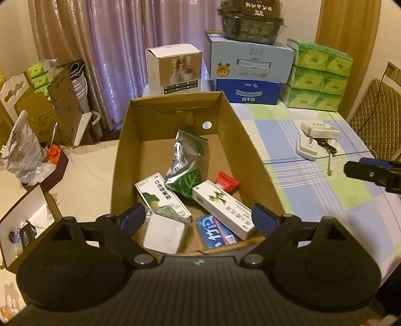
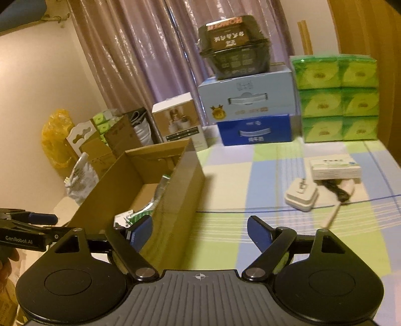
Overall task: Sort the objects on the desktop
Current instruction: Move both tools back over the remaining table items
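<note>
An open cardboard box (image 1: 250, 155) sits on the checked tablecloth and holds a silver-green foil pouch (image 1: 188, 165), two white medicine boxes (image 1: 223, 208), a red packet (image 1: 226, 181), a blue pack (image 1: 215, 232) and a white flat case (image 1: 164, 234). My left gripper (image 1: 199, 217) hovers open over the box's near end, holding nothing. My right gripper (image 2: 199, 233) is open and empty beside the box's right wall (image 2: 175, 198). Farther right on the cloth lie a small white box (image 2: 334, 169), a white charger (image 2: 302, 196) and a black cable (image 2: 337, 190).
At the back of the table stand stacked blue milk cartons (image 1: 248, 72), green tissue packs (image 1: 320, 75), a white product box (image 1: 174, 69) and a dark food tub (image 1: 250, 22). Cardboard boxes and bags (image 1: 22, 148) crowd the left side. A quilted chair back (image 1: 376, 117) is at right.
</note>
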`<state>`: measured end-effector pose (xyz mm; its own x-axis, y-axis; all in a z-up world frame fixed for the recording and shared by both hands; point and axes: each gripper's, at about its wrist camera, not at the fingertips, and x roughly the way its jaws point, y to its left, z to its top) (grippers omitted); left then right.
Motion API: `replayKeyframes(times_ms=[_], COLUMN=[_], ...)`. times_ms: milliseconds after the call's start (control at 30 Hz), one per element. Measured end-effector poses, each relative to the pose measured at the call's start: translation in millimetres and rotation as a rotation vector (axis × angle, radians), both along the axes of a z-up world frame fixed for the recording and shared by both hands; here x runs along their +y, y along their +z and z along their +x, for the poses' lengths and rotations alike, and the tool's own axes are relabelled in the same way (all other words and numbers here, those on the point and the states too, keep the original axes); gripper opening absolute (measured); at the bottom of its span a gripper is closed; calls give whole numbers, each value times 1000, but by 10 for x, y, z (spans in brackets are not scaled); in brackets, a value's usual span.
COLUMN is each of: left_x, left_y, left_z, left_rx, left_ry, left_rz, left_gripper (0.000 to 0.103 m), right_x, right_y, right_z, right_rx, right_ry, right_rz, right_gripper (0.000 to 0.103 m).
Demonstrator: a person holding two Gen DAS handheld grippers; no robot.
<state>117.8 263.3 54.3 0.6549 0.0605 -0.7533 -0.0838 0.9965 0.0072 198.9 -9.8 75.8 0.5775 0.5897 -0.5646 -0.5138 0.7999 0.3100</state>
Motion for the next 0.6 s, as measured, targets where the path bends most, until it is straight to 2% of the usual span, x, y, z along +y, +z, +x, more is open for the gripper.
replayKeyframes(times_ms=[333,500,600], left_x=[-424,-671,-852], left_y=[66,87,103], left_z=[-91,-59,-45], left_rx=[-30,-52,-71], left_ry=[-39,-58,-89], left_rz=[25,25,15], left_gripper=[102,102,102], right_x=[-588,-895,-1077], right_y=[52,27,-1], right_z=[-17,-30,-30], right_rx=[-27,-28,-23], right_ry=[-74,-122,-149], right_rz=[-54,-72,-88], right_gripper=[95,101,101])
